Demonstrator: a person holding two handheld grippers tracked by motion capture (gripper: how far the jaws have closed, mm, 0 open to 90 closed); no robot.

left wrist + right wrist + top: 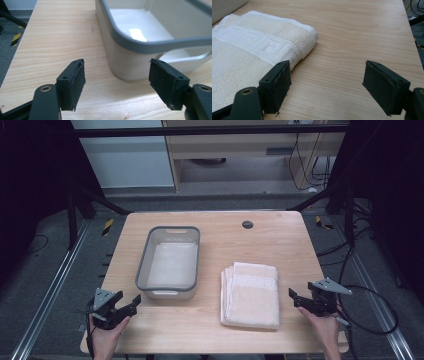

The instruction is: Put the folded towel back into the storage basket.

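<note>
Waiting at the near edge of the table (210, 330), both hands sit low and nothing is being held. The left gripper (131, 301) has its jaws spread wide apart with only bare wood between them, and it points at the near corner of the bin (130, 65), which is close in front of it but not touching. The right gripper (296, 296) is spread wide too, also pinching nothing, and it sits just beside the right edge of the folded towel (249, 50). The towel lies flat on the wood in a neat stack, to the right of the bin, with a small gap between them. The bin has a grey rim and looks empty inside. It seems the work is only starting: the towel probably goes into the bin. Next, the right gripper likely needs to slide over to the towel's edge, get one jaw under the stack, and squeeze gently. The towel is soft and floppy, so it could come unfolded when lifted. Farther back, the table has a small dark round hole (247, 224).
</note>
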